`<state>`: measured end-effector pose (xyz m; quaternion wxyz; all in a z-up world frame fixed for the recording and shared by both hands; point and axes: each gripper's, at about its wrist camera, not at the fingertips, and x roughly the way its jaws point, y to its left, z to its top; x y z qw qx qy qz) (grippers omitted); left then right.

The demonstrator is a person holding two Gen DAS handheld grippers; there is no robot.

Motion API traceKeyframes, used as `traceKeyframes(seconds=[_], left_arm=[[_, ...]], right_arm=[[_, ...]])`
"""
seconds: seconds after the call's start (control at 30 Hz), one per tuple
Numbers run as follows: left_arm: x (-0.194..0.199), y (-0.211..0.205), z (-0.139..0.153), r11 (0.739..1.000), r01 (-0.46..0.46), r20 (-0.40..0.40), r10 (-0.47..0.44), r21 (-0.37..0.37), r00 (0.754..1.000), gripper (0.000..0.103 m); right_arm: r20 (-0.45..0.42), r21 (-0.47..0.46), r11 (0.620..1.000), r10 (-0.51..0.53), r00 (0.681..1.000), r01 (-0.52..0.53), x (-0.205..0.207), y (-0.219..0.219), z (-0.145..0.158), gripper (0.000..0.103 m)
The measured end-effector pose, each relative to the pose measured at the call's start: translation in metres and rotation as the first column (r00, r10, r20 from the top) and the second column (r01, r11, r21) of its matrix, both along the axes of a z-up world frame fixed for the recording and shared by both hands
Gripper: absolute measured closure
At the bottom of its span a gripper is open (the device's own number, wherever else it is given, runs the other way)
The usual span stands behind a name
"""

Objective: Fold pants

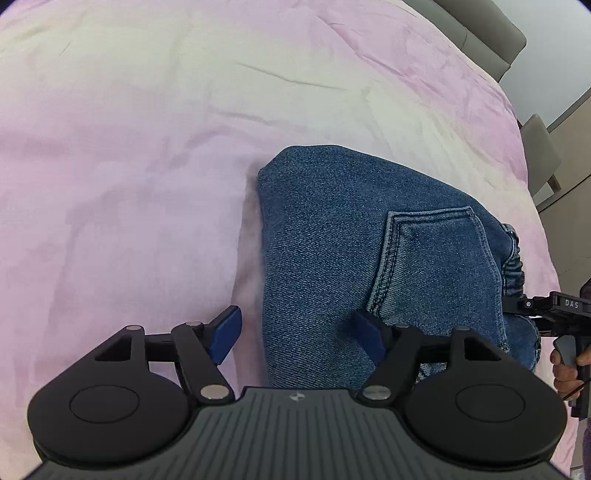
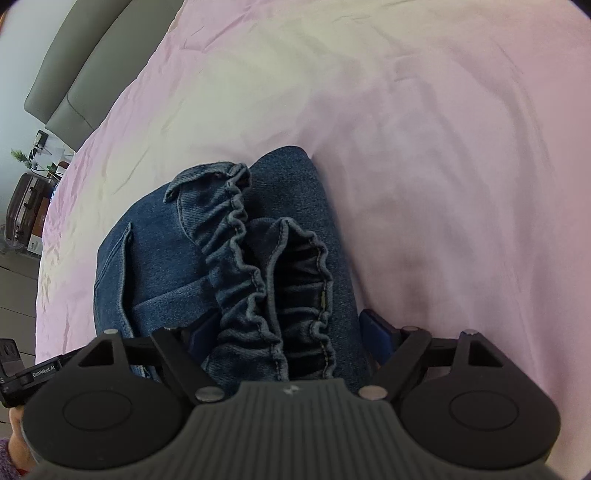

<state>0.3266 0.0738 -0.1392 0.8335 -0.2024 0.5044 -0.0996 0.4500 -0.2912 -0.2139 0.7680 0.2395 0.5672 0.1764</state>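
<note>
Blue jeans [image 1: 332,240] lie folded into a compact bundle on the pink bed sheet [image 1: 129,166], back pocket [image 1: 436,258] facing up. My left gripper [image 1: 297,339] is open and straddles the bundle's near left edge. One blue pad is over the sheet and the other rests over the denim. In the right wrist view the jeans [image 2: 155,251] show their ruffled elastic waistband [image 2: 295,277]. It bunches up between the wide-apart jaws of my right gripper [image 2: 288,334], which is open. Fabric partly hides that gripper's left pad.
The sheet [image 2: 443,147] spreads wide around the jeans. A grey padded headboard [image 1: 480,33] [image 2: 74,74] runs along one bed edge. A dark suitcase [image 2: 26,206] stands on the floor beyond the bed. A hand [image 1: 565,369] grips the other tool at the left wrist view's right edge.
</note>
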Motion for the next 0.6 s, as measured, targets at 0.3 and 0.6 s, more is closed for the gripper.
traceKeyframes(seconds=[0.3,0.6], left_arm=[[-0.004,0.004,-0.005,0.994,-0.047,-0.025,0.045,-0.095,0.999,0.045],[-0.014,-0.005,0.016,0.997,-0.065,0.010,0.065,-0.047,0.998,0.072]], right_arm=[[0.026,-0.034,0.999,0.012,1.000,-0.012,-0.008,0.011,0.009,0.036],[0.088,-0.159,0.987,0.031,0.996,-0.016,-0.025,0.039,0.054,0.050]])
